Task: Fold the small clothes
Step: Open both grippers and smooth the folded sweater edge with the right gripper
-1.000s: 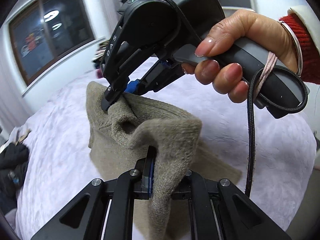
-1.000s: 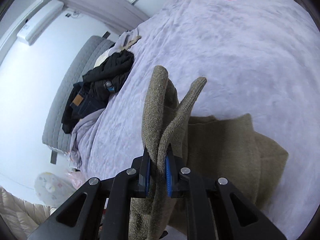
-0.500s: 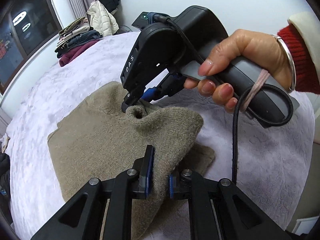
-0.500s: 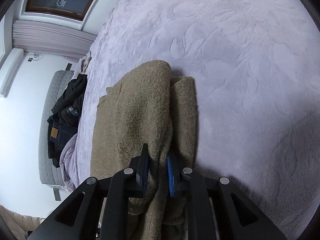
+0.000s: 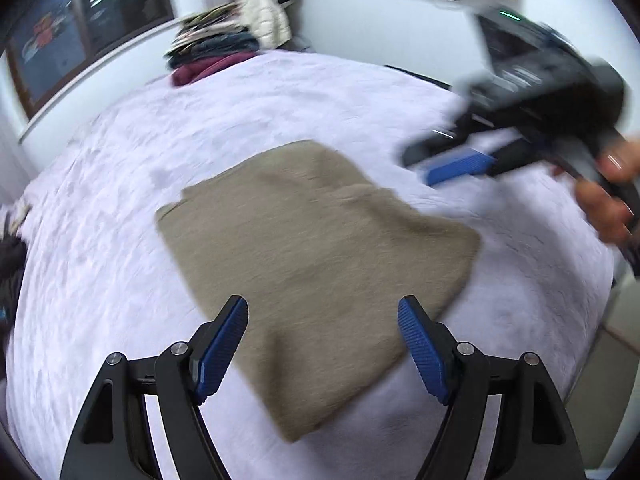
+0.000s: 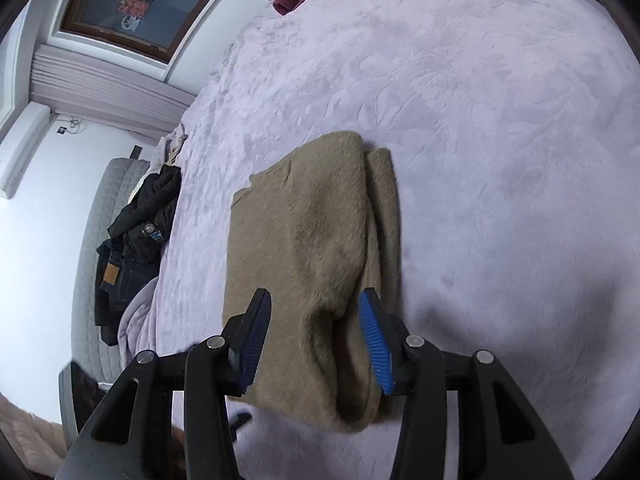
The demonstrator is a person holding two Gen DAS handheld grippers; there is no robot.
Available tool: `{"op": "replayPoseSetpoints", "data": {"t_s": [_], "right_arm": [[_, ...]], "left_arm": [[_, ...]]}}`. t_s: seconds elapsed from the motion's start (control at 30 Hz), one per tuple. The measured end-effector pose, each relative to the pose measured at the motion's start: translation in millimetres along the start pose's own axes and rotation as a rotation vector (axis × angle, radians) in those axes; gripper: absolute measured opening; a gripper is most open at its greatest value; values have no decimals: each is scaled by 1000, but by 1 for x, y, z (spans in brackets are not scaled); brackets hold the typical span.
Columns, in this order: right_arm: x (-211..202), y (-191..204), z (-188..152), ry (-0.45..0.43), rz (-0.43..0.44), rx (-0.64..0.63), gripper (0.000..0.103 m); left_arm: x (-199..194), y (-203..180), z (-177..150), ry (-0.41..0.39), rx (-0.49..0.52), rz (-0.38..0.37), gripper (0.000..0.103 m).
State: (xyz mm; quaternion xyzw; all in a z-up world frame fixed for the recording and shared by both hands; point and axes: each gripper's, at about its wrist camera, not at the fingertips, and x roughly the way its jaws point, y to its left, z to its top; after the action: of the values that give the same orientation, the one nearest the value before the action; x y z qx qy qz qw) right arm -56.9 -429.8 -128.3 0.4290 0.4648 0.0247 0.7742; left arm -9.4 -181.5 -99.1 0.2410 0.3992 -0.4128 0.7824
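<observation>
Sweater lies folded mid-frame on the bedspread. Left gripper and right gripper have just been opening, jaws apart, cloth below untouched. Only the left view shows the right gripper, blurred, upper right; only the right view shows dark clothes at left.

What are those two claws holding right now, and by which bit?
Nothing. Both the left claw and the right claw have just been opening, and the tan knit lies loose on the bed.
</observation>
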Motion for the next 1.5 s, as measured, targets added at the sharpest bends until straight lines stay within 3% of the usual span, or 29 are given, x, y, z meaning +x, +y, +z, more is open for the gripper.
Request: {"op": "replayPoseSetpoints", "data": {"t_s": [0.1,0.17,0.2,0.23,0.4,0.63,0.83,0.93,1.0,1.07,1.17,1.27,1.33,1.37,1.5], "right_arm": [[7,8,-25,57,-19,-42,50],[20,8,-33,105,-99,-72,44],[26,7,-36,130,-136,-78,17],[32,8,-38,152,-153,-87,6],[11,21,-46,121,-139,-129,6],[22,-26,-67,162,-254,-75,6],[13,-39,-77,135,-236,-17,7],[-10,-31,-73,88,-233,0,26],[-30,-23,-60,8,-210,-10,59],[-35,-20,-39,-46,-155,1,62],[-15,-25,2,-58,-88,46,62],[23,-32,33,-31,-51,83,55],[47,-34,45,7,-21,93,27],[54,-32,49,23,-34,88,8],[50,-19,49,14,-78,20,7]], "left_arm": [[11,31,2,64,-112,11,78],[20,50,1,110,-197,10,78],[24,59,2,121,-236,7,78],[25,64,1,125,-272,6,78],[23,79,-2,107,-350,39,78],[59,79,-16,197,-396,35,79],[64,68,-20,222,-368,31,78],[60,71,-18,219,-379,37,78],[56,74,-15,209,-383,36,78],[51,77,-11,193,-380,37,78],[51,83,-5,186,-399,38,78],[56,88,-1,197,-430,38,78],[57,91,0,204,-443,38,78],[57,92,0,205,-447,40,78],[57,96,-1,201,-472,29,78]]}}
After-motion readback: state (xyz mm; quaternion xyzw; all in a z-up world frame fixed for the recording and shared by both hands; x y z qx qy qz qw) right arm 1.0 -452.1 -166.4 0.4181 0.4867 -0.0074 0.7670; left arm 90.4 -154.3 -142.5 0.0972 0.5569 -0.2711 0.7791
